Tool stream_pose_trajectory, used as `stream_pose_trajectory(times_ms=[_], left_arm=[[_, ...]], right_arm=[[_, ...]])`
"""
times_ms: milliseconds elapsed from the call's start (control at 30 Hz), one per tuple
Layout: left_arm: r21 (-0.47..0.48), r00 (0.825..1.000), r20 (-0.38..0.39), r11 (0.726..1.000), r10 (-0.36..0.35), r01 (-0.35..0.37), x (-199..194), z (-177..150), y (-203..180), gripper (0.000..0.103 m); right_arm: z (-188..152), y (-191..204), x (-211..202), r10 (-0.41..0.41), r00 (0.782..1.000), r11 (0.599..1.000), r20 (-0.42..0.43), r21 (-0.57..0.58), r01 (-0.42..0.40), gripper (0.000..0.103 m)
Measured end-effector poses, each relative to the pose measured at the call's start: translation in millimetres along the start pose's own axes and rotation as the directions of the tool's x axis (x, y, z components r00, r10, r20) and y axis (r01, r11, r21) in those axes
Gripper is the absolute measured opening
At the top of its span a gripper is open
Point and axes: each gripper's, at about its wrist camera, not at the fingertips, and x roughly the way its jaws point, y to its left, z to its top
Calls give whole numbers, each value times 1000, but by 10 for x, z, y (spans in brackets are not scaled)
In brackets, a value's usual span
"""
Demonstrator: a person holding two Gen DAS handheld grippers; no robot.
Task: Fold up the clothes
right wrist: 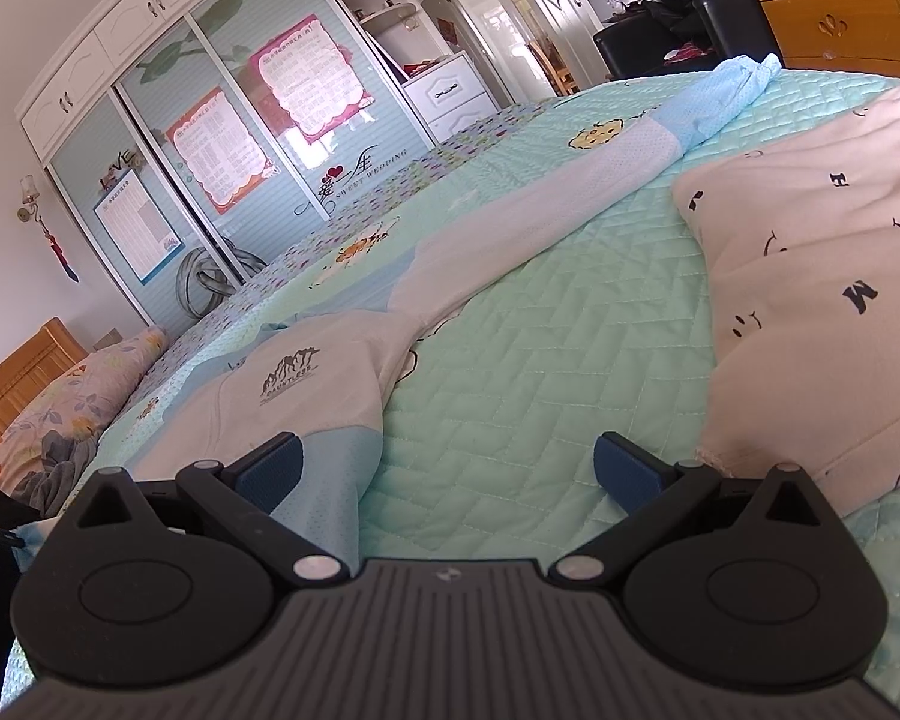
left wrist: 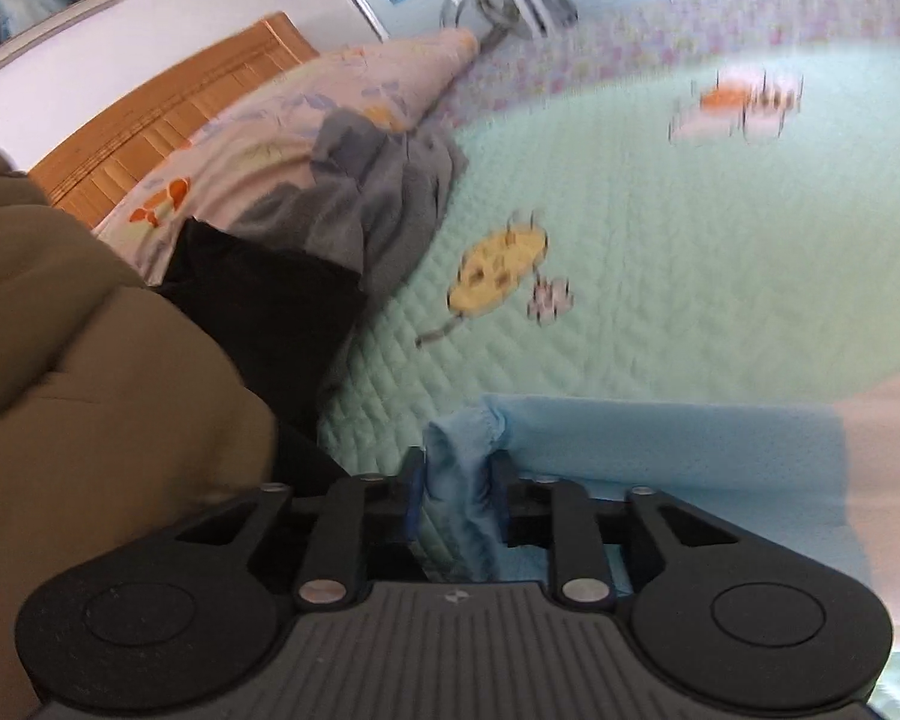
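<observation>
Left claw (left wrist: 457, 480) pinches blue cuff (left wrist: 459, 450); right claw (right wrist: 447, 468) wide over bare quilt (right wrist: 510, 384).

Ahead of the right claw (right wrist: 447, 468) a bare strip of quilted bed (right wrist: 540, 360) runs open between the blue-and-white shirt (right wrist: 306, 384) and the cream printed garment (right wrist: 810, 300). Pillow (left wrist: 306, 114) and grey clothes (left wrist: 378, 192) block the bed's head.

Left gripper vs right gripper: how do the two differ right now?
The left gripper has its jaws set narrow with a bunched light blue sleeve cuff between them; the right gripper has its jaws spread wide with nothing between them. The left sits over that blue and white mesh garment; the right hangs over bare mint green quilted bedspread. Both have black frames and blue pads.
</observation>
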Motion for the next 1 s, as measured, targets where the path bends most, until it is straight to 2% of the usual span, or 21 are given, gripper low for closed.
stream_pose_trajectory(times_ms=[67, 100, 167, 200, 267, 400, 500, 600, 633, 700, 800, 867, 967, 1000], left_arm=[[65, 997, -37, 996, 65, -63, 79, -4, -140, 36], [98, 995, -49, 992, 82, -77, 104, -22, -202, 43], [189, 992, -78, 979, 95, -79, 130, -78, -330, 56], [233, 991, -89, 969, 101, -78, 130, -104, -389, 58], [236, 991, -95, 969, 92, -67, 64, -120, -379, 58], [131, 993, -115, 990, -39, 54, -166, -64, -145, 59], [23, 983, -105, 987, -153, 156, -358, -11, 55, 60], [-40, 986, -45, 987, -160, 158, -571, 40, 203, 66], [-81, 984, -30, 981, -177, 174, -619, 41, 250, 70], [-160, 978, 1, 965, -209, 206, -714, 43, 345, 88], [-224, 960, 20, 935, -279, 276, -736, -5, 321, 89], [-247, 959, 3, 929, -285, 277, -678, -75, 203, 89], [-323, 940, -41, 894, -340, 310, -566, -214, 44, 87], [-332, 941, -53, 894, -335, 300, -543, -270, -7, 85]], right_arm=[[-1, 1, -1, -2, 1000, 1000, -1, -2, 2, 103], [0, 2, -1, -3, 1000, 1000, -1, -2, 3, 103], [2, 0, 0, -4, 1000, 1000, -1, -3, 4, 103], [3, -2, 0, -4, 1000, 1000, -1, -3, 4, 103], [6, -5, 1, -4, 1000, 1000, 0, -2, 4, 103], [14, -11, 1, -1, 1000, 1000, 1, 0, 1, 103], [19, -18, 0, 1, 1000, 1000, 3, 3, -1, 103], [25, -25, 0, 4, 1000, 1000, 5, 5, -4, 103], [27, -26, 0, 5, 1000, 1000, 5, 5, -5, 103], [31, -28, -1, 6, 1000, 1000, 6, 6, -6, 103], [36, -29, -1, 6, 1000, 1000, 6, 7, -6, 103], [37, -31, -5, 8, 1000, 1000, 7, 8, -8, 103], [38, -31, -6, 9, 1000, 1000, 7, 10, -9, 103], [38, -31, -5, 8, 1000, 1000, 7, 9, -8, 103]])
